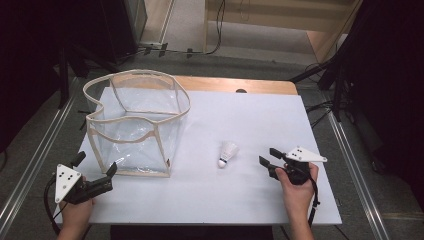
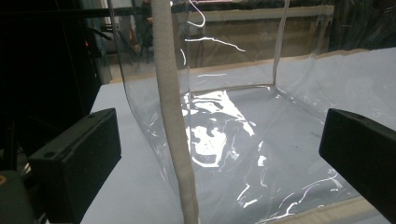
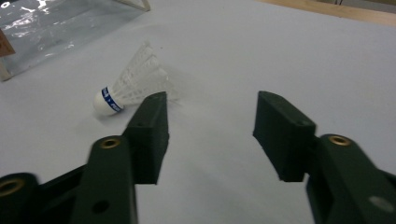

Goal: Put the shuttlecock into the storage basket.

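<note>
Right hand-held gripper (image 1: 266, 156) open, empty, near shuttlecock (image 1: 228, 154) at frame centre. Straddle its cork squarely, squeeze gently. Left hand-held gripper (image 1: 97, 168) open astride bag (image 1: 135, 122) corner.

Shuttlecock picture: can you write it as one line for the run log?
shuttlecock: lying on table, free | clear bag: upright, empty | right gripper: open, near shuttlecock | left gripper: open, at bag corner

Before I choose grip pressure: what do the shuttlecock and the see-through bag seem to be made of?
Shuttlecock: apparently white plastic mesh skirt, matte white rounded head with a blue band. Bag: clear, glossy plastic film, judging by glare and wrinkles, edged in beige woven-looking tape.
</note>
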The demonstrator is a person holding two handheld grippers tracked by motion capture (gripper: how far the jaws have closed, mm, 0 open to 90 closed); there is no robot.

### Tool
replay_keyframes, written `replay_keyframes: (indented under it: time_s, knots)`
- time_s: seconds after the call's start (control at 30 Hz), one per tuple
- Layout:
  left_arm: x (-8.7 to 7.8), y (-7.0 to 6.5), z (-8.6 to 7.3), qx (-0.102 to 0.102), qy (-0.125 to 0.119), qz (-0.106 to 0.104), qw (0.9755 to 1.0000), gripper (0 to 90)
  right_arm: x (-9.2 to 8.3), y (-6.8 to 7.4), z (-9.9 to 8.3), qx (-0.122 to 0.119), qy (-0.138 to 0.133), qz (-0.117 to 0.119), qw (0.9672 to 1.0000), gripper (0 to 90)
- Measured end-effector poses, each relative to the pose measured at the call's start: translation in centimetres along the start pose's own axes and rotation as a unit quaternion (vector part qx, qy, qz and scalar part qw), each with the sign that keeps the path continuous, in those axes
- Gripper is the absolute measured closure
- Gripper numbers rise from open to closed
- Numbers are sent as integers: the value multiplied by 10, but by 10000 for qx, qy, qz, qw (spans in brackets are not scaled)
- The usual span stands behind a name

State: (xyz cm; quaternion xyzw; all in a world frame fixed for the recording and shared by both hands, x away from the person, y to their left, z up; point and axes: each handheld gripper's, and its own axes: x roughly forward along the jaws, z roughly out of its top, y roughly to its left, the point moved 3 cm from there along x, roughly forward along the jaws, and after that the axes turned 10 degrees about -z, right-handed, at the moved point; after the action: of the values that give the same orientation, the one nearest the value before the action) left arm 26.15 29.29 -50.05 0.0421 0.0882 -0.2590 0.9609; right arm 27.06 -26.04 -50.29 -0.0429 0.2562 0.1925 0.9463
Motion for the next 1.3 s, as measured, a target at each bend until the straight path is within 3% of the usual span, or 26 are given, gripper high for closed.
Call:
replay_keyframes:
  time_s: [0.2,0.33,0.5,0.8,0.93,1.3]
  knots:
    - [0,0,0,-11,-12,14,10000,0,16,11,10,-235,238,53,9994,778]
    - [-1,0,0,1,-13,8,10000,0,25,18,13,-389,407,234,9981,876]
    - [-1,0,0,-1,-18,11,10000,0,37,25,20,-592,617,294,9959,880]
    - [-2,2,0,-28,-33,-16,10000,0,55,35,25,-699,972,248,9925,881]
    - [-2,2,0,-47,-45,-17,10000,0,57,36,22,-641,1032,195,9924,881]
    - [-1,1,0,-31,-24,6,10000,0,66,38,19,-795,1233,250,9889,881]
